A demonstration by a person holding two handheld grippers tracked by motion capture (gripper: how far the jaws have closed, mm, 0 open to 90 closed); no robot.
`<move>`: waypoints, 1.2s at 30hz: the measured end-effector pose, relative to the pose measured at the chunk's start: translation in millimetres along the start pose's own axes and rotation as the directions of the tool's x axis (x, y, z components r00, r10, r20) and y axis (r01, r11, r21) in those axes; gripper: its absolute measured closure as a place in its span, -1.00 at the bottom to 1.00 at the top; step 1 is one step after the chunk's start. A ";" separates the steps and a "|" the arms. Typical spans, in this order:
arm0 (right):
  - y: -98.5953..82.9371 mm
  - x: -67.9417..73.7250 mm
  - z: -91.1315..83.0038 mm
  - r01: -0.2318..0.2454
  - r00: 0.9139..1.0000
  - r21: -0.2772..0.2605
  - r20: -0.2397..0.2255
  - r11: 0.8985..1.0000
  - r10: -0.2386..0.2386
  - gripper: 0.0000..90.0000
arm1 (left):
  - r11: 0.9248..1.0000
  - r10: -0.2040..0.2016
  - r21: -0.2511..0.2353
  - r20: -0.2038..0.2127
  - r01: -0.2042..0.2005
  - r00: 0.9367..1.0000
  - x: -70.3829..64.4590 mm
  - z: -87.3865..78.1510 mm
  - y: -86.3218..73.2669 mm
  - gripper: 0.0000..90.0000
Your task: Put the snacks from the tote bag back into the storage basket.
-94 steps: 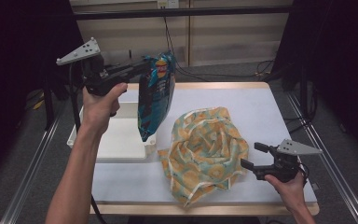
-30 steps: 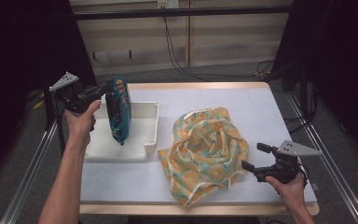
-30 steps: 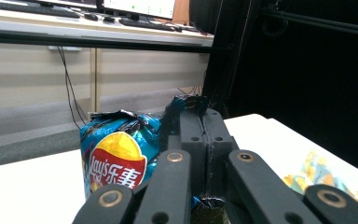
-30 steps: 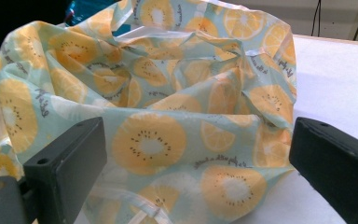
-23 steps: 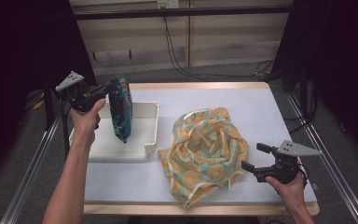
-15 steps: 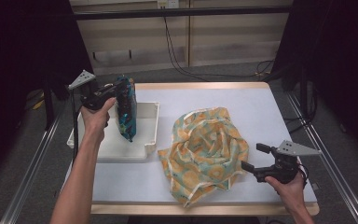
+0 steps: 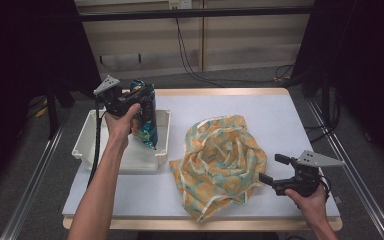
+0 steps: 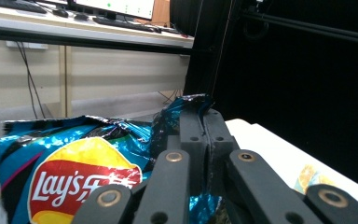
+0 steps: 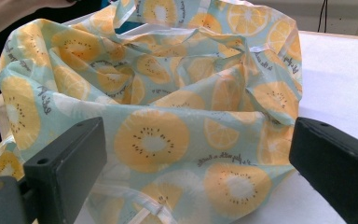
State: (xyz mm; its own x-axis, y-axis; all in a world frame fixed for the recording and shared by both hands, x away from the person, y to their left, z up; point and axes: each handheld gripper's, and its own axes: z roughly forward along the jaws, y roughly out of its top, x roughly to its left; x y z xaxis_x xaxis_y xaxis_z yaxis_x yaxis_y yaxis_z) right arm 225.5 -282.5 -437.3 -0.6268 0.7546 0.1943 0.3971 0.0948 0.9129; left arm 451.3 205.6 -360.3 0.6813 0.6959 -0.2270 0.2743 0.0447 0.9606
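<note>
A blue Lay's chip bag (image 7: 145, 116) hangs upright over the white bin (image 7: 98, 145) at the table's left. My left gripper (image 7: 139, 93) is shut on the bag's top edge; in the left gripper view its jaws press together on the crinkled foil of the chip bag (image 8: 81, 154). A crumpled cloth bag with an orange-slice print (image 7: 220, 160) lies in the middle of the table. My right gripper (image 7: 273, 169) rests at the table's front right, open, just beside the cloth's right edge. In the right gripper view the cloth bag (image 9: 168, 107) lies ahead of the wide-apart jaws.
The white table top (image 7: 290, 125) has a wooden front edge (image 7: 280, 224) and metal rails on both sides. Cables run across the floor behind the table. A person's left forearm (image 7: 102, 185) crosses the table's front left.
The left gripper has carried the chip bag rightward from the bin's outer left side to above the bin's right half. The right gripper and cloth have stayed put.
</note>
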 end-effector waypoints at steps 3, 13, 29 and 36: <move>-0.1 -0.7 -0.2 -0.003 1.000 -0.003 0.003 1.000 0.003 -0.93 | 1.000 0.025 0.013 -0.007 -0.025 1.000 -3.0 7.4 -2.0 0.97; -0.5 -1.1 -0.1 -0.005 1.000 -0.003 -0.001 1.000 0.005 -0.93 | 0.998 0.046 0.054 -0.026 -0.044 0.999 -2.6 23.1 0.5 0.96; -0.8 -1.3 0.5 -0.001 1.000 0.006 0.001 1.000 0.001 -0.92 | 0.988 0.066 0.143 0.000 -0.066 0.998 -3.9 25.6 -6.9 0.88; -1.1 -1.4 0.6 -0.002 1.000 0.008 0.000 1.000 0.002 -0.92 | 0.987 0.046 0.153 0.011 -0.047 0.999 -4.4 27.0 -10.3 0.78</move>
State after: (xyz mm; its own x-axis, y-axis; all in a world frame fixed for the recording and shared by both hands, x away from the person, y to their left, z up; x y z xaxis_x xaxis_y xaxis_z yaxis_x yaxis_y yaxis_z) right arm 226.3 -283.2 -438.8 -0.6256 0.7551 0.1961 0.4034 0.0980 0.9097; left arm 463.8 182.8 -373.5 0.7007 0.6893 -0.1841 0.3424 -0.0986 0.9344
